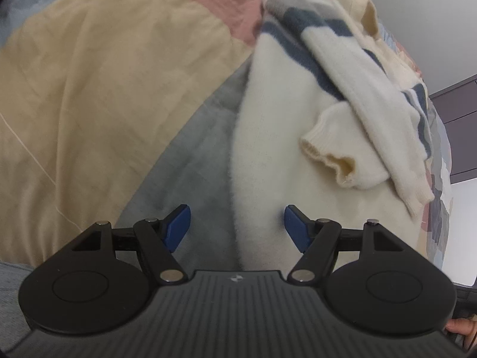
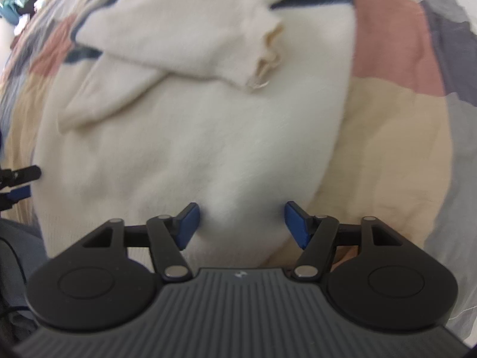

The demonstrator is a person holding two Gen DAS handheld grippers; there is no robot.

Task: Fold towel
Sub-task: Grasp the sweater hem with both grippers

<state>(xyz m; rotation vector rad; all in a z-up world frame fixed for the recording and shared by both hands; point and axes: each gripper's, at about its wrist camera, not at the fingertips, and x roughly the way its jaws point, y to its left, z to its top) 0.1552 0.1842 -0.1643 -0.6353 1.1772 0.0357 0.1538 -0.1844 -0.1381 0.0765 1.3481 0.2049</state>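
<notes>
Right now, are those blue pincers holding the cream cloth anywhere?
No. Both the left gripper and the right gripper stand open over the cream garment's near edge; the pads grip nothing.

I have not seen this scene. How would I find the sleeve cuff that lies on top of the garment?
Start from the patchwork bedcover of beige, pink and grey. On it lies a cream knitted sweater with dark blue stripes. Its ribbed, frilled sleeve cuff lies folded across the plain cream body; the only open, ruffled end there.
</notes>
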